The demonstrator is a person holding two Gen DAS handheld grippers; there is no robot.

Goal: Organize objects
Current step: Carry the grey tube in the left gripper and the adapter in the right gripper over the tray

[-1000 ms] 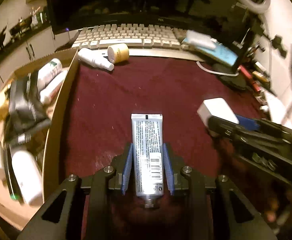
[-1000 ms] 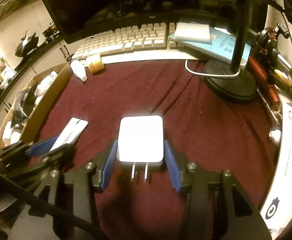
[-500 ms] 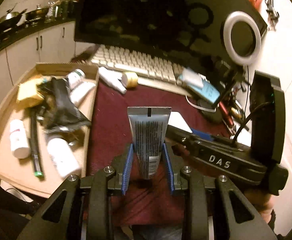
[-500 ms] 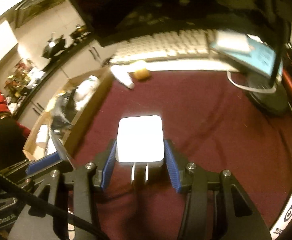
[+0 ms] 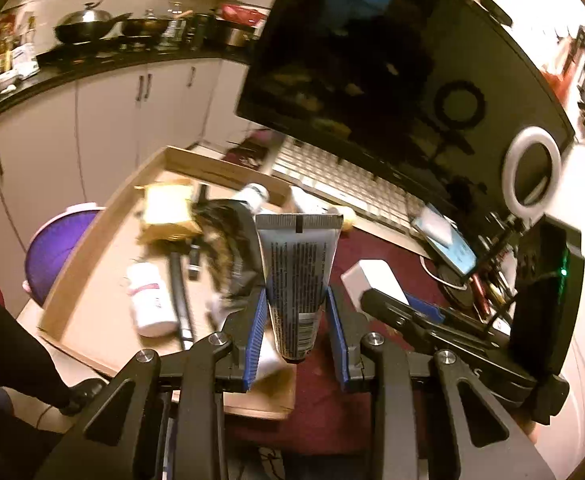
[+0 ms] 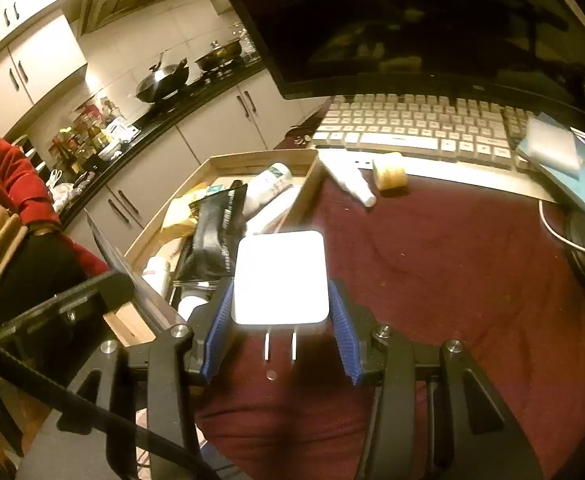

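left gripper (image 5: 295, 322) pinched the grey tube (image 5: 297, 276), held up over the box (image 5: 104, 248) at the worktop's left edge | right gripper (image 6: 279, 322) squeezed the white charger (image 6: 279, 276), near the box, likely to drop both in

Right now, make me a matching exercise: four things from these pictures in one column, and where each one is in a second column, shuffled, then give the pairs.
Things
1. grey tube
2. white plug adapter
3. black pouch
4. small yellow jar

Places
A. lying in the cardboard box
B. on the maroon cloth in front of the keyboard
C. between the fingers of the left gripper
D. between the fingers of the right gripper

Pairs: 1-C, 2-D, 3-A, 4-B
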